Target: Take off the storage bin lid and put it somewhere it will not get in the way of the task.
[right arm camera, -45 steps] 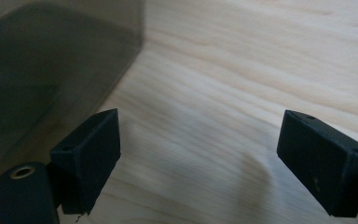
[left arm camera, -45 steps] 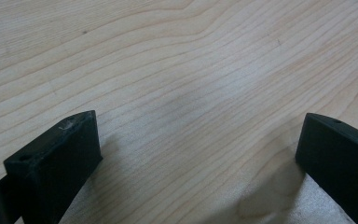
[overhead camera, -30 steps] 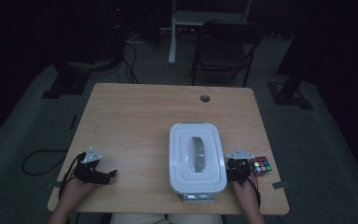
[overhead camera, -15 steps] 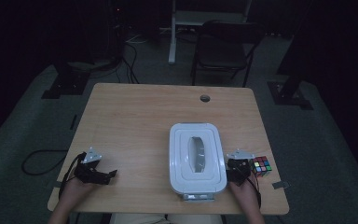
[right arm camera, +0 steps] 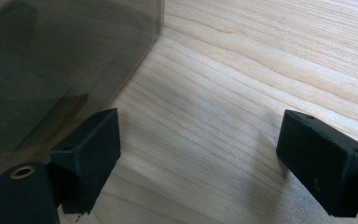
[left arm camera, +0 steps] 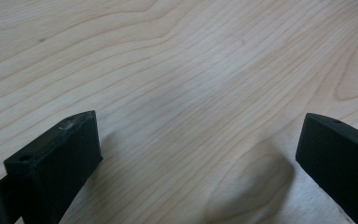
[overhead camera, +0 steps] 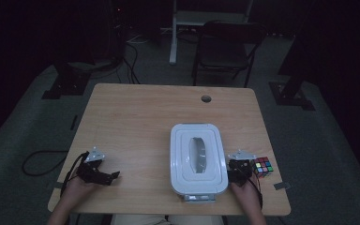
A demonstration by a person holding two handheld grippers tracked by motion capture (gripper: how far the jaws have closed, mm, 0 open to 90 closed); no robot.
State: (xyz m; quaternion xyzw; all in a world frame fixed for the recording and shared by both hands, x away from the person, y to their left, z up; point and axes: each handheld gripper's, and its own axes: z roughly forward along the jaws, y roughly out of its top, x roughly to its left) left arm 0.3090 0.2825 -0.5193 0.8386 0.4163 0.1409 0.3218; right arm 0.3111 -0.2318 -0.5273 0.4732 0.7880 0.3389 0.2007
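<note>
A white lidded box (overhead camera: 198, 140) with a see-through window in its lid sits on the wooden table (overhead camera: 140, 122), right of the middle. A colourful puzzle cube (overhead camera: 262, 167) lies close to the table's right edge. My right gripper (overhead camera: 240, 165) rests between the box and the cube. Its jaws have just been opening and stand wide apart (right arm camera: 200, 135) over bare wood, with the box's translucent wall (right arm camera: 51, 60) just to their left. My left gripper (overhead camera: 108, 177) lies near the front left corner, its jaws wide open (left arm camera: 198, 135) over bare wood.
A round cable hole (overhead camera: 206, 99) sits near the table's far edge. A dark chair (overhead camera: 225, 51) and a desk leg stand beyond the table. Cables trail on the floor at the left. The room is dim.
</note>
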